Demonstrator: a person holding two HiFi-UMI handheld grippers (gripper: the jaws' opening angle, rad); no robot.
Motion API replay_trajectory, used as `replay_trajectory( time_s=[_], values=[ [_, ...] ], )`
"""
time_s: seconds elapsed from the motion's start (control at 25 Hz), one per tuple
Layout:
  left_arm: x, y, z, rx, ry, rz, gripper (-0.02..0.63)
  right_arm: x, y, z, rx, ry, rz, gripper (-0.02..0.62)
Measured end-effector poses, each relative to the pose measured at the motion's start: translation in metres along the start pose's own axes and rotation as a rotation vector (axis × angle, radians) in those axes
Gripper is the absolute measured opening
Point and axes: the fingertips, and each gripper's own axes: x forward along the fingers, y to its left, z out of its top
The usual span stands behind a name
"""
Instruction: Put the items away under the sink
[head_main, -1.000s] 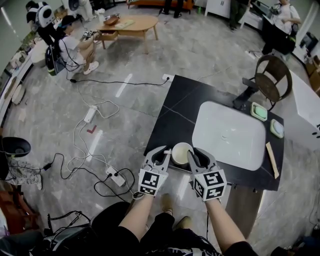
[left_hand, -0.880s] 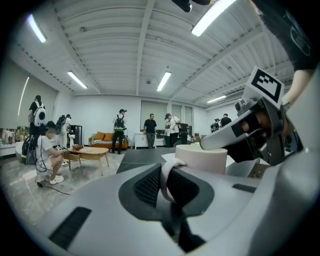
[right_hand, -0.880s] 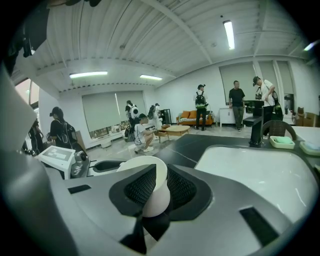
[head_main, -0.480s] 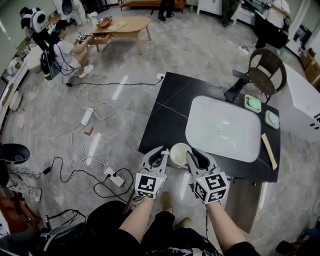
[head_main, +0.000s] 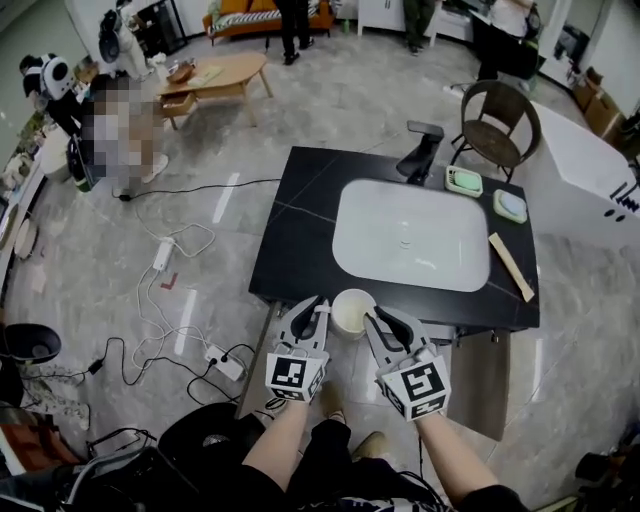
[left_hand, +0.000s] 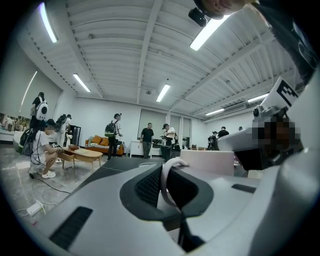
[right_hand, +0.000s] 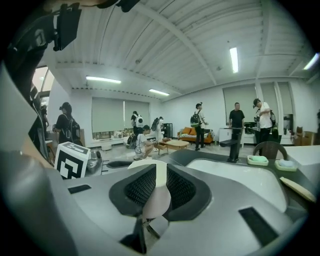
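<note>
The bowl (head_main: 352, 310) sits at the 6 o'clock edge of the bench (head_main: 300, 220), at 7 o'clock from the sink (head_main: 410, 235). The left hand-held gripper (head_main: 315, 318) is clenched on the bowl's 9 o'clock rim. The right hand-held gripper (head_main: 378, 325) is clenched on its 3 o'clock rim.

A counter (head_main: 300, 235) stands mid-floor, with a sink (head_main: 410, 235) set into its right half. A tap (head_main: 420, 150) rises behind the sink. 1 dish (head_main: 463, 181) lies just right of the tap, a 2nd dish (head_main: 509, 205) lies further right, and a stick (head_main: 510, 267) lies along the sink's right side. A chair (head_main: 498, 115) stands behind the counter. At the counter's near edge, a bowl (head_main: 353, 311) sits between the left tool (head_main: 318, 312) and the right tool (head_main: 375, 322), each closed on its rim. A power strip (head_main: 224, 362) and cables lie on the floor to the left.
</note>
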Motion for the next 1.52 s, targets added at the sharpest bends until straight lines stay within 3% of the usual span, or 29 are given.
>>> replay_trajectory(
  time_s=[0.36,0.64,1.0,1.24,1.52],
  values=[
    [-0.012,-0.092,0.000,-0.044,-0.031,-0.066,0.018,-0.111,-0.026,-0.026,-0.024,-0.019,-0.168,0.057],
    [-0.035,-0.152,-0.003,-0.047,-0.047,-0.104,0.018,-0.170,-0.012,-0.059,-0.029,0.002,-0.165,0.057],
    [-0.055,-0.199,-0.022,-0.025,-0.040,-0.122,0.017,-0.211,-0.008,-0.100,-0.016,0.010,-0.141,0.057],
    [-0.045,-0.206,-0.075,-0.006,-0.008,-0.151,0.017,-0.202,-0.017,-0.156,-0.003,-0.002,-0.135,0.057],
    [0.007,-0.197,-0.180,-0.004,-0.007,-0.181,0.017,-0.152,-0.060,-0.256,-0.006,-0.021,-0.151,0.057]
  ],
)
